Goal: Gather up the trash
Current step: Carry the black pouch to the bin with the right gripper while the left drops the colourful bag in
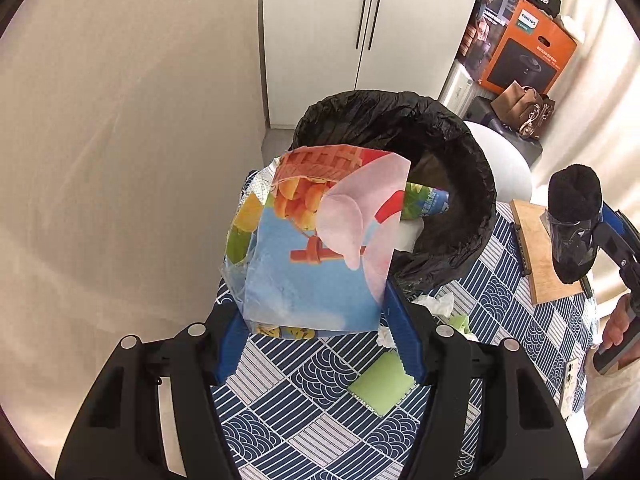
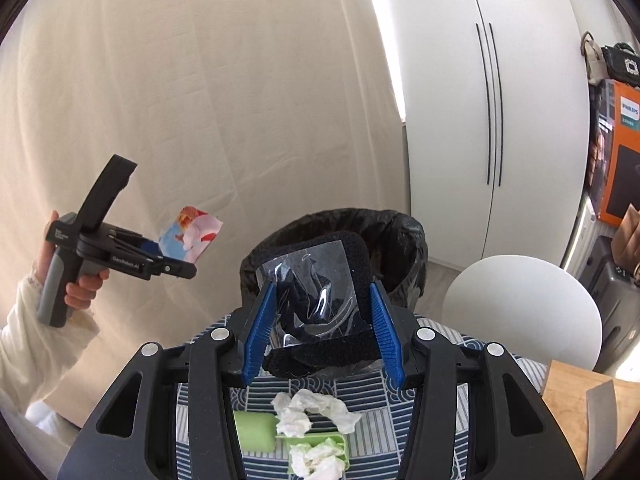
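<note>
My left gripper (image 1: 314, 300) is shut on a colourful snack bag (image 1: 316, 248), blue and pink with orange fruit on it. It holds the bag up in front of the bin with a black liner (image 1: 472, 152), which stands on the table. In the right wrist view the same bag (image 2: 192, 236) sticks out of the left gripper (image 2: 176, 254), held by a hand at the left. My right gripper (image 2: 323, 286) is shut on a black fuzzy item in a clear plastic packet (image 2: 320, 280), just before the bin (image 2: 400, 224). That right gripper (image 1: 600, 236) shows at the right edge.
On the blue patterned tablecloth (image 1: 304, 408) lie a green wrapper (image 1: 380, 388), crumpled tissues (image 2: 312, 408) and a green tray (image 2: 320, 440). A wooden board (image 1: 540, 256) and a phone (image 1: 568, 384) are at the right. Beyond are a white chair (image 2: 524, 308), cupboards and stacked boxes.
</note>
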